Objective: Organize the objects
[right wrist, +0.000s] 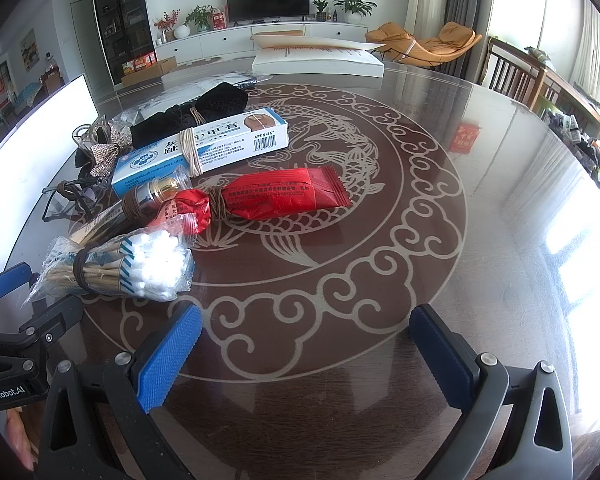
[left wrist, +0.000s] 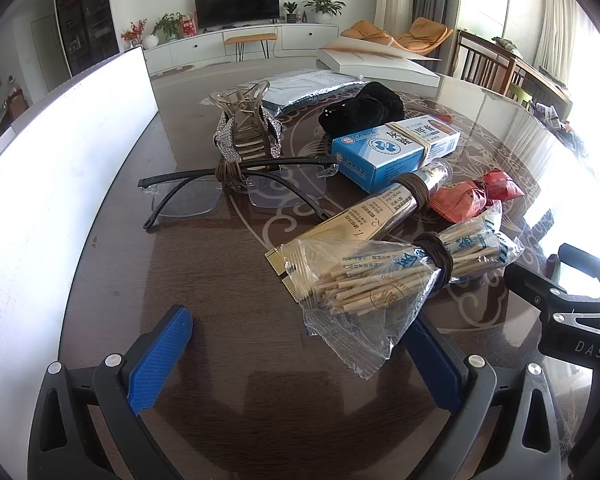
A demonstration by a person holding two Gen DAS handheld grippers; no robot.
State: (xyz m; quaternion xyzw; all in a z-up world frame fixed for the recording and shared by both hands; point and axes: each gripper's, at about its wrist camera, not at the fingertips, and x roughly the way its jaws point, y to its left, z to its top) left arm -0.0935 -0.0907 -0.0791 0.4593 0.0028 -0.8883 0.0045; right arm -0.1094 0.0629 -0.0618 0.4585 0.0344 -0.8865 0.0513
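Left gripper: jaws apart, empty, the swab bag's tail lying between them, likely next.
Right gripper: jaws apart over bare table.
Cotton swabs: banded, at 1 o'clock.
Beyond: tube, medicine box, glasses, each banded and lined up.

Bare table is seen from 12 to 4 o'clock in the right view. Passage at 9 to 11 o'clock is blocked by the swabs, red packet and box.
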